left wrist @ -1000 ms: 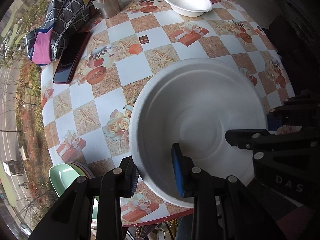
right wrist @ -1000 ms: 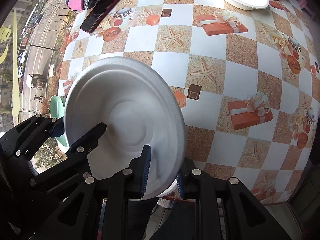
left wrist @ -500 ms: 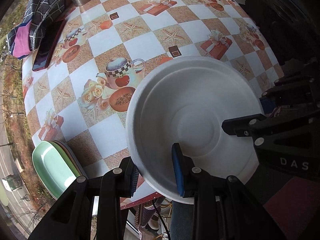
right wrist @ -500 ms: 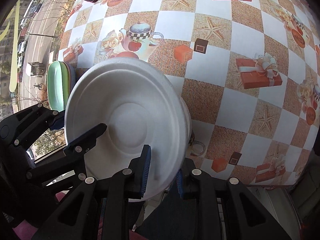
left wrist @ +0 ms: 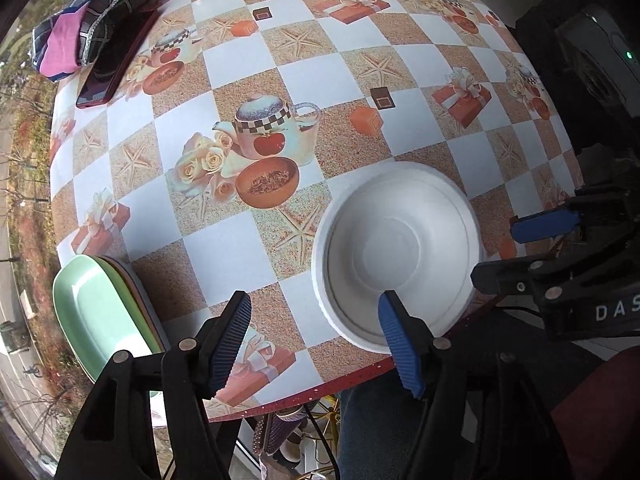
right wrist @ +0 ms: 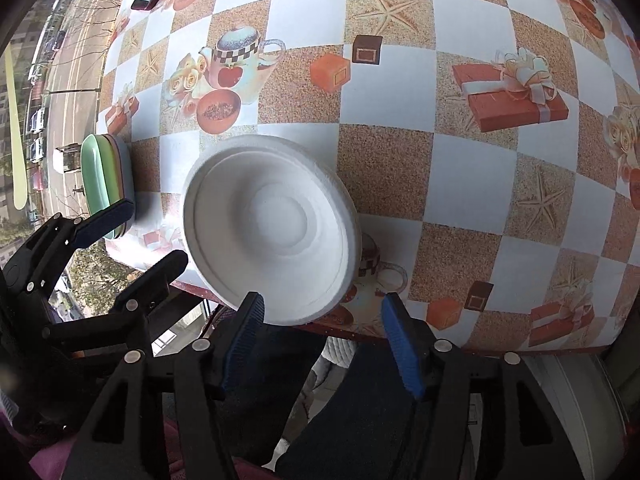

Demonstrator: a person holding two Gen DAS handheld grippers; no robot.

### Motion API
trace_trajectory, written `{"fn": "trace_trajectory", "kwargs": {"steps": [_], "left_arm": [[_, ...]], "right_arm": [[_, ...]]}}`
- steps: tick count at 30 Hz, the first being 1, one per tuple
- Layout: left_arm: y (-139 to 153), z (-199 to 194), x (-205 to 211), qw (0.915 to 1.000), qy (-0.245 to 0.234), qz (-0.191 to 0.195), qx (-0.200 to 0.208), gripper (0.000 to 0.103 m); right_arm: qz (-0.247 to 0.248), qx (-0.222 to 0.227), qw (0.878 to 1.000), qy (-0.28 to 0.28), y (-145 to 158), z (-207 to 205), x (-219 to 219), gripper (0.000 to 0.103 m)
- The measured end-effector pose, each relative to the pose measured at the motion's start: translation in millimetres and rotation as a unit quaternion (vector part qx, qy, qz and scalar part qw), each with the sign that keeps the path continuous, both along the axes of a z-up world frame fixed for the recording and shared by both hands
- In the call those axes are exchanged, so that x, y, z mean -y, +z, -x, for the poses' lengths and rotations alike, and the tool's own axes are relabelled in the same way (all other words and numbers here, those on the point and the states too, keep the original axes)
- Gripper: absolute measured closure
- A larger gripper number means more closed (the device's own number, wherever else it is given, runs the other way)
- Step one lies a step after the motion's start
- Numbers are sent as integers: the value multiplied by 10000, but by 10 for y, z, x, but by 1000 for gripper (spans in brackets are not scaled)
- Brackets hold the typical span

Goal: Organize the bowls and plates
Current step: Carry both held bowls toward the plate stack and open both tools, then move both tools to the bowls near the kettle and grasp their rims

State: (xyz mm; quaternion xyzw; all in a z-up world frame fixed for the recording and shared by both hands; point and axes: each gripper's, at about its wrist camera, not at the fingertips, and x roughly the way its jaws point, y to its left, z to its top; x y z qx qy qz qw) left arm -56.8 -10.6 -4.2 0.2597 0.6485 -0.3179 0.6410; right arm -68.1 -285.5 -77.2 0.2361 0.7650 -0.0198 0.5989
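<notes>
White foam bowl [left wrist: 396,252] sits upright and empty near the table [left wrist: 332,76] edge in the left wrist view; the left gripper [left wrist: 320,336] jaws are opening, released, one pad over its rim. Right wrist view: right gripper [right wrist: 324,336] jaws also opening, holding nothing, the bowl [right wrist: 272,228] just ahead, green plates [right wrist: 100,176] stacked beside.

bowl [left wrist: 396,248]: white | plates [left wrist: 92,308], lower left: mint green | tablecloth [left wrist: 248,60]: white-and-tan checks, starfish, red gifts | pads [left wrist: 394,344]: blue
</notes>
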Motion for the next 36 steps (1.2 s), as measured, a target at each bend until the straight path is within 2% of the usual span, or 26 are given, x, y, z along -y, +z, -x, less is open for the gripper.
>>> {"fn": "trace_trajectory", "kwargs": {"steps": [2, 7, 11, 15, 25, 36], "left_arm": [[16, -122, -84, 9998, 208, 10, 34, 25], [-22, -403, -204, 9983, 529, -198, 149, 25], [38, -622, -167, 9975, 600, -188, 325, 25], [93, -814, -22, 9973, 553, -155, 466, 25], [49, -1155, 420, 9970, 163, -319, 690, 25], [75, -1557, 1107, 9954, 30, -183, 940, 25]], "right_arm": [[67, 54, 9999, -98, 40, 17, 89, 23], [344, -175, 9979, -513, -17, 99, 341, 23], [318, -382, 9954, -816, -121, 161, 514, 23], [453, -429, 9940, -898, -142, 161, 698, 23], [744, -129, 9878, -1365, 26, -36, 1391, 23], [961, 167, 9825, -1584, 91, -515, 2015, 23]]}}
